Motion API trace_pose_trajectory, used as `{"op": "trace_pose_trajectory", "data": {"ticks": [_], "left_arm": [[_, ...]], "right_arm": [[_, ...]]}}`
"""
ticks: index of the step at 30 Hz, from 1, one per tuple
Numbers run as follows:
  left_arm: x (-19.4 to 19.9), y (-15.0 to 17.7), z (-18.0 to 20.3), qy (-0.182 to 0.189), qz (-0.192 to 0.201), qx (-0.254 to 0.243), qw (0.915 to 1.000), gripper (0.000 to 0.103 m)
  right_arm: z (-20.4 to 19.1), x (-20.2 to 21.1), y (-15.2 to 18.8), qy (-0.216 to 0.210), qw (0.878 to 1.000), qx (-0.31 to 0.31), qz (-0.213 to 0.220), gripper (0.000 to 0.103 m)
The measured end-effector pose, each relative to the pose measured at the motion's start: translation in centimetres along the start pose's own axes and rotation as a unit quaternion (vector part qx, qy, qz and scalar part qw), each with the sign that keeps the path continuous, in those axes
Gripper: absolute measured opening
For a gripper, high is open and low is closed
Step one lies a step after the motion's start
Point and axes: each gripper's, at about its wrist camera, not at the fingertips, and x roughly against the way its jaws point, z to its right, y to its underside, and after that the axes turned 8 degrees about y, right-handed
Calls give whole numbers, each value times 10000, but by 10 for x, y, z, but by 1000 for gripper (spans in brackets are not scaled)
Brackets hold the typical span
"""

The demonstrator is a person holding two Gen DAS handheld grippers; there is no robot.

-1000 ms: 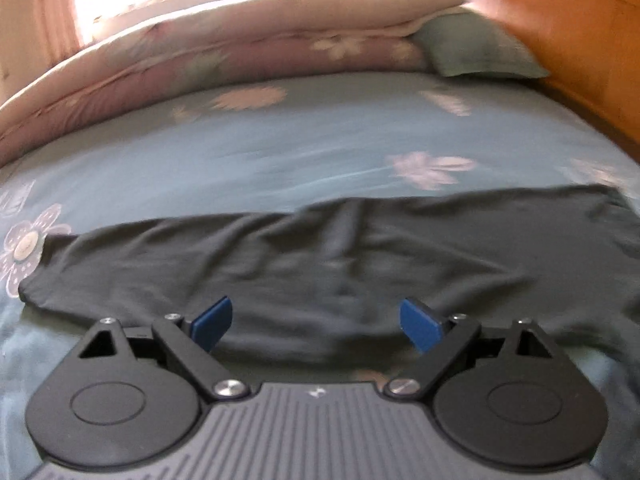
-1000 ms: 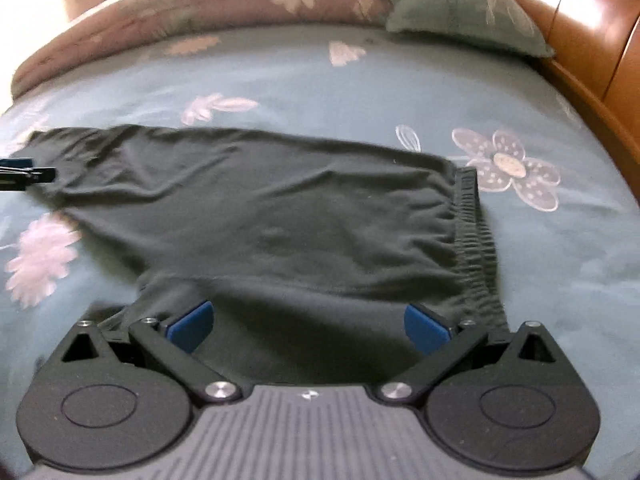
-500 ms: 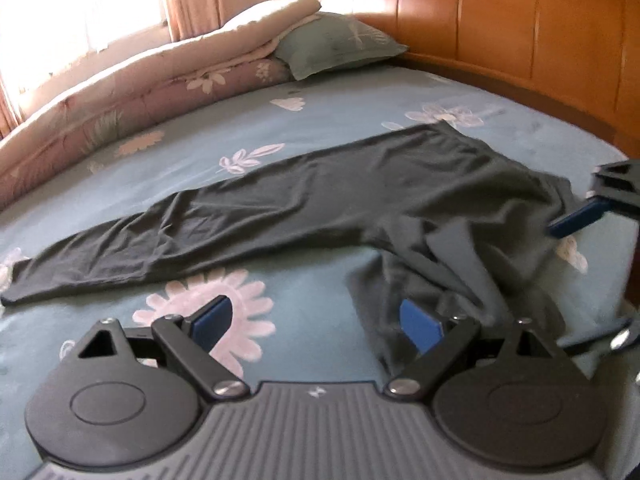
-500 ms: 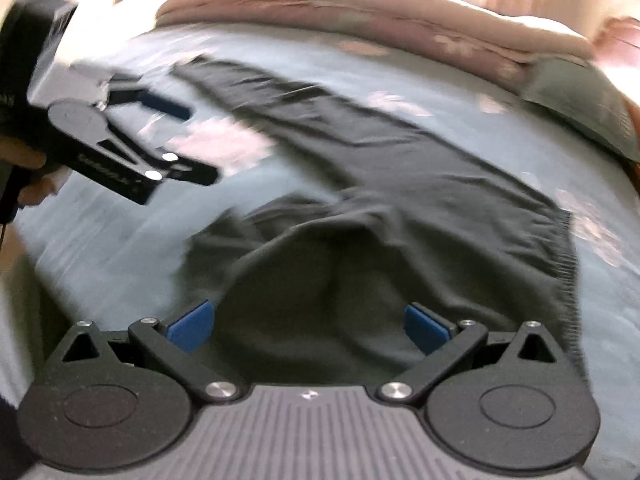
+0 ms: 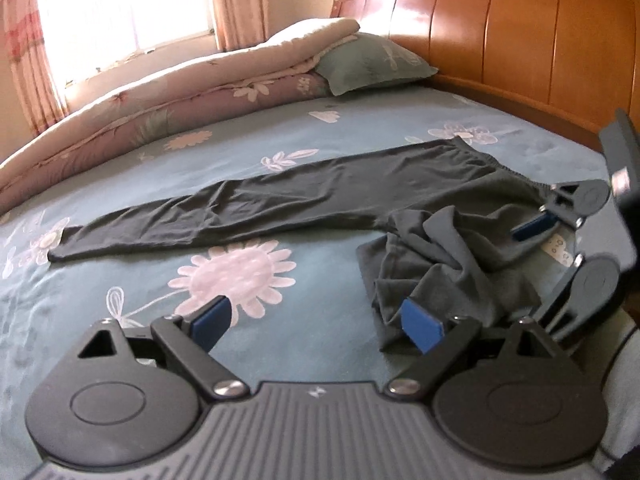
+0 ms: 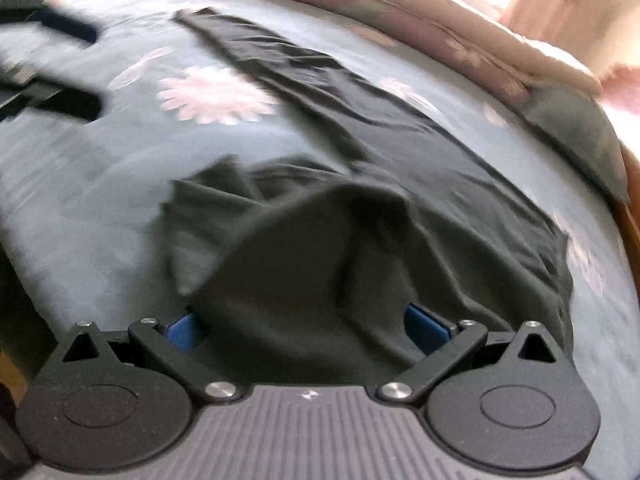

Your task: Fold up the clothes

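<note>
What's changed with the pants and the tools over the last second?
The dark pants went from lying spread flat to having one leg bunched in a heap near the waist; the other leg stays stretched out on the bed sheet. The left tool pulled back and swung round, open and empty. The right tool is open, with fabric draped between its fingers. Quilt and pillow are unmoved.

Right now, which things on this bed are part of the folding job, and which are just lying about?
Part of the job:
dark trousers
left gripper, open
right gripper, open, cloth between its fingers

Just lying about:
folded quilt
green pillow
flowered bedsheet
wooden headboard
</note>
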Motion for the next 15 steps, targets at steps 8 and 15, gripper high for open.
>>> {"op": "trace_pose_trajectory", "data": {"ticks": [8,15], "left_arm": [[-9,0,-1,117,49,272,9995,92],[-9,2,-1,30,-21,213,9998,92]], "right_arm": [[11,19,7,-61,9997,-90,223,103],[-27,-7,-13,-38,9973,715,160,103]]}}
